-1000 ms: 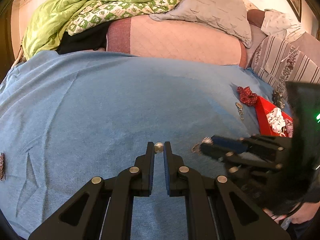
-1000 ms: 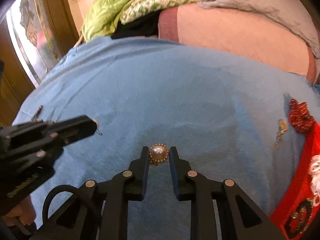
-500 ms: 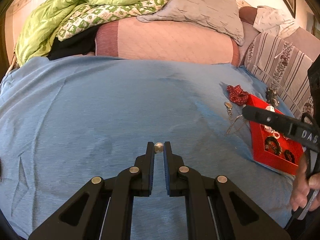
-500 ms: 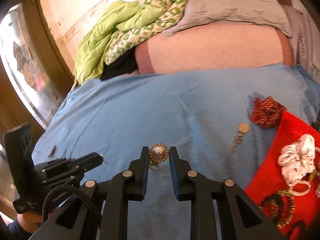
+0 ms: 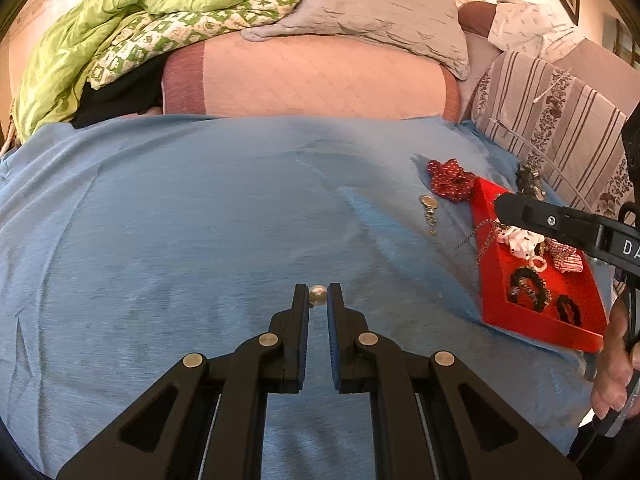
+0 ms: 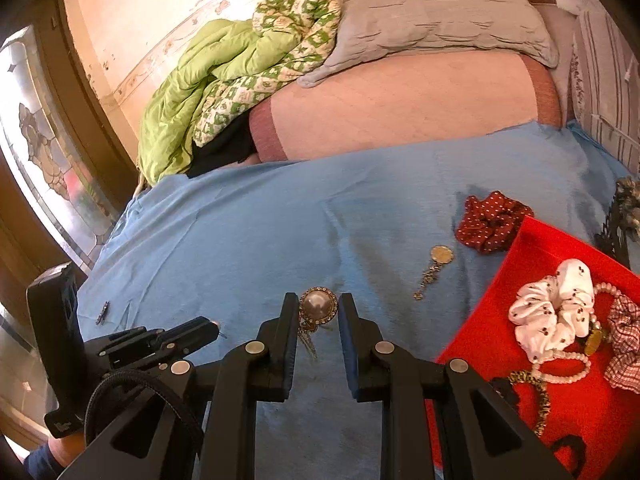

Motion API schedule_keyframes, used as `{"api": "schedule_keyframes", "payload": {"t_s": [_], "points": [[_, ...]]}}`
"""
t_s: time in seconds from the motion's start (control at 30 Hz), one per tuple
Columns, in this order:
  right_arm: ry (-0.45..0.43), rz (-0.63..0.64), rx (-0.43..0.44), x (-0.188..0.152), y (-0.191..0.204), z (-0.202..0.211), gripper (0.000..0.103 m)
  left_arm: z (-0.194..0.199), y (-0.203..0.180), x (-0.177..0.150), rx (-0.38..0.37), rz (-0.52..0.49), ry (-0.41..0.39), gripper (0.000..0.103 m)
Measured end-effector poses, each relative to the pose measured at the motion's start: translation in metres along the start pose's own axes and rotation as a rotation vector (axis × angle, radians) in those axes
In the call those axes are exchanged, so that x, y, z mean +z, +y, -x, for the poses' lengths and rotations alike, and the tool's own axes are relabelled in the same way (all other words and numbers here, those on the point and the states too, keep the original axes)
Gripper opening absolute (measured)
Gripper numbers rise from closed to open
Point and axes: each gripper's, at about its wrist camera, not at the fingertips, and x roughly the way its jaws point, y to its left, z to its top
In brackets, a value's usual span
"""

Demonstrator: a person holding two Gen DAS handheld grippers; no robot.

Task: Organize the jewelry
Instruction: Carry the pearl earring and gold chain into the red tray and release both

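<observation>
Right wrist view: red tray [image 6: 532, 248] cut off; gripper [image 6: 319, 306] pinches pearl brooch [image 6: 318, 305].

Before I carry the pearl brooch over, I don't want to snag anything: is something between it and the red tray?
Nothing blocks the way. The pearl brooch hangs in the right tool; only a gold pendant lies flat on the blue cloth before the red tray.
</observation>
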Motion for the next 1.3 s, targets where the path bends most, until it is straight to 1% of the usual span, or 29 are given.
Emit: {"api": "schedule_keyframes", "payload": {"t_s": [0.37,0.5,0.67,0.8,0.87,1.03,1.13,1.2,1.3], "points": [[-0.027,-0.044,-0.036,-0.002,-0.03,0.026,0.022,0.002,-0.036,0.002,-0.034,-0.044,-0.009,0.009],[-0.04,-0.071,-0.051,-0.003,-0.047,0.04,0.022,0.003,-0.052,0.005,-0.049,-0.061,-0.011,0.009],[-0.059,-0.135,-0.082,-0.004,-0.076,0.062,0.022,0.002,-0.077,0.01,-0.074,-0.091,-0.01,0.009],[-0.066,-0.208,-0.109,-0.008,-0.103,0.079,0.022,-0.001,-0.106,0.015,-0.12,-0.11,-0.006,0.009],[-0.071,-0.265,-0.111,-0.013,-0.12,0.091,0.022,-0.002,-0.122,0.018,-0.146,-0.124,-0.002,0.009],[-0.073,-0.352,-0.15,-0.027,-0.151,0.115,0.022,-0.004,-0.174,0.02,-0.206,-0.199,0.013,0.009],[-0.055,-0.391,-0.192,-0.038,-0.164,0.122,0.022,-0.012,-0.204,0.013,-0.242,-0.232,0.041,0.009],[-0.042,-0.418,-0.204,-0.043,-0.174,0.124,0.022,-0.018,-0.223,0.005,-0.265,-0.257,0.066,0.009],[-0.024,-0.446,-0.233,-0.049,-0.186,0.127,0.022,-0.027,-0.248,-0.007,-0.283,-0.3,0.099,0.009]]}}
